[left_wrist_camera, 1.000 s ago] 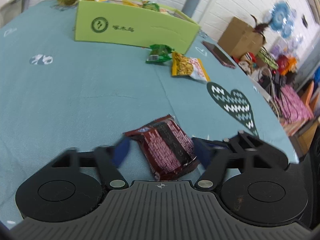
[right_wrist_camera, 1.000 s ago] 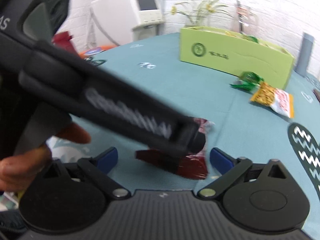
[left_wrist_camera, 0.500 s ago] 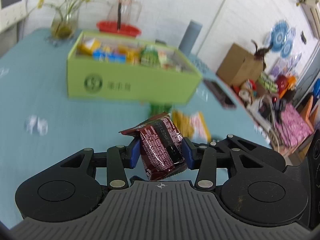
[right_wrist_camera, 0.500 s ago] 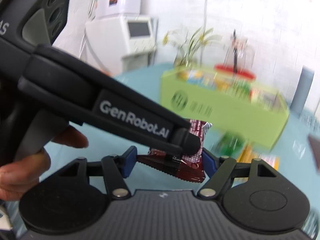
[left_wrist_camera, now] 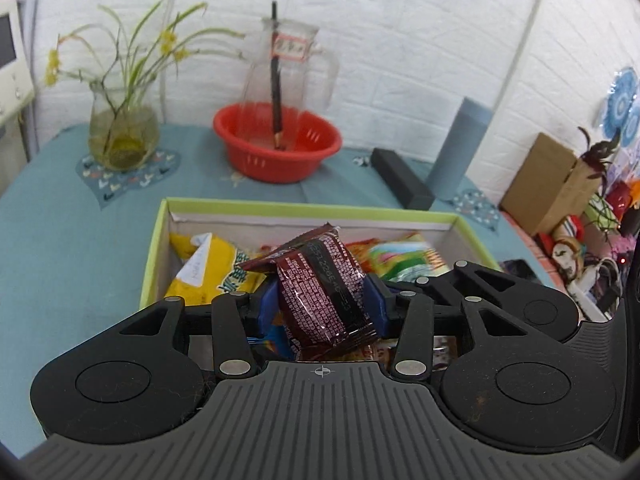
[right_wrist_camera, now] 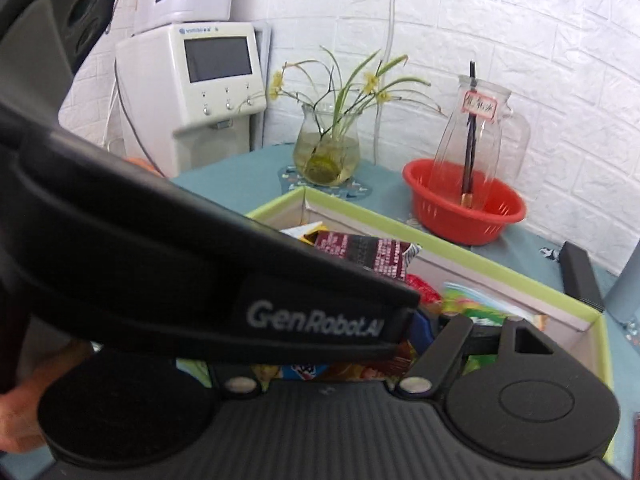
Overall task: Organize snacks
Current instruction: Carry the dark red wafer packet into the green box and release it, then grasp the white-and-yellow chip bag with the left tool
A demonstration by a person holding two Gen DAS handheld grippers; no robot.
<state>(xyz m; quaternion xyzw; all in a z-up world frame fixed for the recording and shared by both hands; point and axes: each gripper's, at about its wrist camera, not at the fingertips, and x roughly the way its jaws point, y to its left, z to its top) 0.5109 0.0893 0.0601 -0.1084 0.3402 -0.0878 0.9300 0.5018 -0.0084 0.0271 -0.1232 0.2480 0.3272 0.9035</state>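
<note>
The left gripper (left_wrist_camera: 322, 306) pinches a dark red snack packet (left_wrist_camera: 320, 292) between its blue pads (left_wrist_camera: 269, 306), one pad on each side of the wrapper, which stands tilted with its crimped top end leaning away to the left. Its jaws have just widened a little, yet the pads press on the packet and it hangs clear above the open green box (left_wrist_camera: 154, 248) directly beneath and ahead of the fingers. Inside the box, a yellow bag (left_wrist_camera: 208, 268) lies to the left of the gripper and a green and orange packet (left_wrist_camera: 400, 258) to its right. Beyond the box stand a red basin (left_wrist_camera: 276, 148) holding a glass pitcher (left_wrist_camera: 286, 80), and further left a vase of flowers (left_wrist_camera: 122, 132). The right gripper (right_wrist_camera: 424, 322) sits over the same box, but the left tool's black body crosses in front of it, so whether its fingers grip anything cannot be told.
</note>
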